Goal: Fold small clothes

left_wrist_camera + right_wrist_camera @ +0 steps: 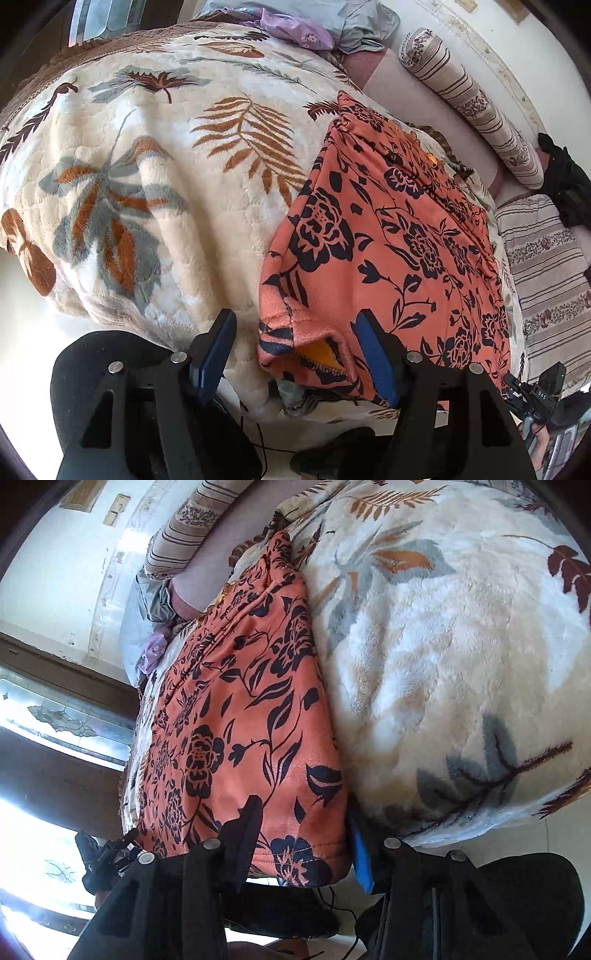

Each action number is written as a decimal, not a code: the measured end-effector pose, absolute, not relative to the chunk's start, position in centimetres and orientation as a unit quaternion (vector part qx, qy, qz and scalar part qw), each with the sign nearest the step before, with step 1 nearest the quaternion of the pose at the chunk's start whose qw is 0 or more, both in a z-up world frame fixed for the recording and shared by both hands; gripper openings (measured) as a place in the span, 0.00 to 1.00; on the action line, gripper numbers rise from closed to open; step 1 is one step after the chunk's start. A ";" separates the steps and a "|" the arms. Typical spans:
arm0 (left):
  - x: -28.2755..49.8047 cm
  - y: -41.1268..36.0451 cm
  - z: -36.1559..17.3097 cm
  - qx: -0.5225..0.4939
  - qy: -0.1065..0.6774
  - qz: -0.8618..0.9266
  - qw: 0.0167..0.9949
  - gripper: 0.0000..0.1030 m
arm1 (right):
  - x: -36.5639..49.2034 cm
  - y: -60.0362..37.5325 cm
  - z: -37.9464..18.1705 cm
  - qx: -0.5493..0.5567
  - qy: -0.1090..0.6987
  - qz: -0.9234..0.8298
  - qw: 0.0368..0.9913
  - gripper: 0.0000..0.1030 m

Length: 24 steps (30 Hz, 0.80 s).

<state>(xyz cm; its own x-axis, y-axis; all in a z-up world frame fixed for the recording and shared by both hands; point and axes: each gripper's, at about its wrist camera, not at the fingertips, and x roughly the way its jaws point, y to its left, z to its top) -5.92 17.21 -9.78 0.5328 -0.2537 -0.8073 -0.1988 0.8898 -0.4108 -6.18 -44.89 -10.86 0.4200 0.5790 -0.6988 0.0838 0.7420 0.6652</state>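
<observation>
Orange cloth with a black flower print (388, 243), a small soft garment of knit or fleece-like material, lies spread flat on a thick plush blanket, cream with brown, rust and grey leaves (166, 184), that covers the bed. No box or basket is seen; the bed alone bears the things. The hem of the garment at the near edge of the bed is stitched, and at one corner a yellow inner side shows where the fabric opens.

The left gripper (295, 350) has black arms and blue pads. Its jaws stand spread around this near corner: the right pad lies against the fabric, the left pad stands apart from it over the blanket, so nothing is pinched.

The right gripper (306, 834) is at the other near corner. One finger lies on top of the cloth and the blue pad is at its side edge, so the corner is pinched between them.

Farther off lie a striped roll-shaped bolster with flower bands (472, 103), a pale grey cloth (354, 26) and a lilac flowered cloth (295, 29).
</observation>
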 end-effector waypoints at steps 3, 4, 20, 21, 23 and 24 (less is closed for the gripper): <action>-5.1 16.8 -10.2 -0.220 0.508 -0.012 0.833 0.15 | -6.2 -44.9 -10.9 0.321 0.522 0.162 0.773 0.38; -5.2 16.6 -9.9 -0.217 0.503 -0.011 0.837 0.15 | -6.1 -44.7 -10.8 0.317 0.528 0.161 0.771 0.31; -4.4 15.1 -8.4 -0.170 0.491 -0.011 0.854 0.10 | -6.2 -44.6 -9.8 0.322 0.536 0.165 0.763 0.09; -4.7 15.5 -7.9 -0.187 0.483 -0.024 0.855 0.09 | -6.3 -44.7 -9.4 0.322 0.531 0.164 0.766 0.09; -5.2 16.0 -6.0 -0.194 0.457 -0.030 0.868 0.09 | -6.7 -45.0 -8.3 0.327 0.518 0.166 0.773 0.09; -5.3 16.1 -5.2 -0.196 0.445 -0.031 0.873 0.09 | -6.8 -45.3 -7.6 0.336 0.508 0.170 0.775 0.09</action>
<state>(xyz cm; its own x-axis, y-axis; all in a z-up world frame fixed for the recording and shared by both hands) -5.27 16.14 -5.15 0.6019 -0.2288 -0.7651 -0.1201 0.9213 -0.3699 -6.81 -45.26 -7.60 0.4268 0.6044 -0.6727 0.0791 0.7161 0.6935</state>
